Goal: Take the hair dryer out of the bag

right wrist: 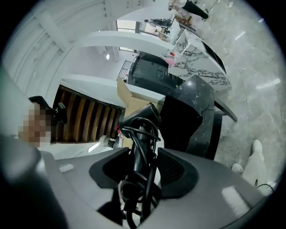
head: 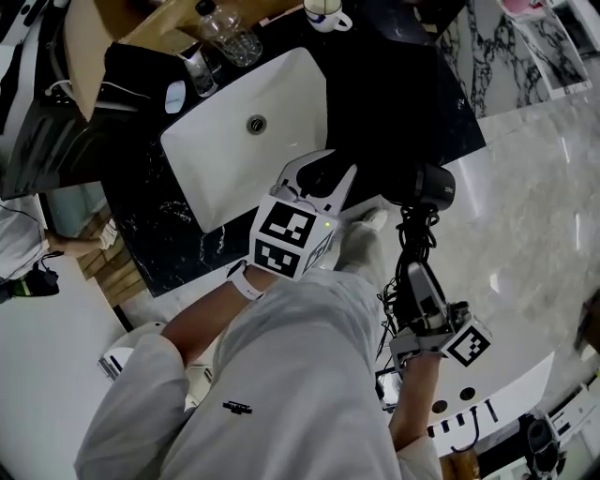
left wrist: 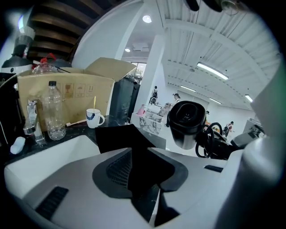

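My right gripper [head: 413, 274] is shut on the handle of the black hair dryer [head: 432, 187], which stands upright above the jaws with its cord [head: 412, 234] wound round the handle. In the right gripper view the hair dryer's handle [right wrist: 141, 138] and cord fill the gap between the pads. In the left gripper view the hair dryer [left wrist: 187, 122] hangs free to the right, outside the black bag [left wrist: 129, 139]. My left gripper [head: 325, 178] is over the counter's edge near the sink. The bag's cloth lies between its jaws, which stand apart, so the left gripper [left wrist: 144, 179] is open.
A white sink [head: 234, 131] is set in a black marble counter [head: 159, 234]. Behind it stand a faucet [head: 197, 70], a clear plastic bottle [head: 230, 33], a white mug [head: 324, 12] and a cardboard box [left wrist: 67, 87]. Pale marble floor [head: 534, 216] lies to the right.
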`<control>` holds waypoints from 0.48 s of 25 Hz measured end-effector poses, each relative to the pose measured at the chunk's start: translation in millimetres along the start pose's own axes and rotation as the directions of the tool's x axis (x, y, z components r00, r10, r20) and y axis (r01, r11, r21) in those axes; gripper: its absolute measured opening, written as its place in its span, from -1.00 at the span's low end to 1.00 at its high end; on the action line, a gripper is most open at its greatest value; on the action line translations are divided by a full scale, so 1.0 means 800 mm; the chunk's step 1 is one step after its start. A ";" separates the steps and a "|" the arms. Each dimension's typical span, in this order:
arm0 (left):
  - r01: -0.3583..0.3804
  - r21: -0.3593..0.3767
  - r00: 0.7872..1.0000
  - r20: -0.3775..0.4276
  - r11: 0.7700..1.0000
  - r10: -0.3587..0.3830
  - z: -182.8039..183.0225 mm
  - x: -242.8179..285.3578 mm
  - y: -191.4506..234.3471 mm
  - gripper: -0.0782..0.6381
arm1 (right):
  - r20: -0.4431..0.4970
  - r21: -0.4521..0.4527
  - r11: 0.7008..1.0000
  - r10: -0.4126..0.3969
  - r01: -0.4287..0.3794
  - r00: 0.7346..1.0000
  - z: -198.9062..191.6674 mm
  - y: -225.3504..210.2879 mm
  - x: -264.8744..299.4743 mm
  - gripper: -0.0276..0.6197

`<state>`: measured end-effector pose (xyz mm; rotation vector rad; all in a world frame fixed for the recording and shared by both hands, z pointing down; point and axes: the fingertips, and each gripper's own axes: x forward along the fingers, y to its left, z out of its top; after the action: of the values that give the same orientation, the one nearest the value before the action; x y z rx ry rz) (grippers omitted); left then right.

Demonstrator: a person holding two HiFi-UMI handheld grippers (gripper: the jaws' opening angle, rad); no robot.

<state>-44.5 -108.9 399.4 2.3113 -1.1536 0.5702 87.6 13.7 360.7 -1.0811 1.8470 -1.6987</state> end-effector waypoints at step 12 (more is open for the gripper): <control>0.001 0.021 0.997 0.075 1.000 -0.003 0.036 -0.067 -0.021 -0.53 | 0.167 -0.071 0.996 0.072 -0.061 0.983 0.053 0.053 -0.014 -0.26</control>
<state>-56.2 -84.3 342.2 2.3698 -1.1846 0.5010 114.9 -7.2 309.8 -1.1390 1.8208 -1.4700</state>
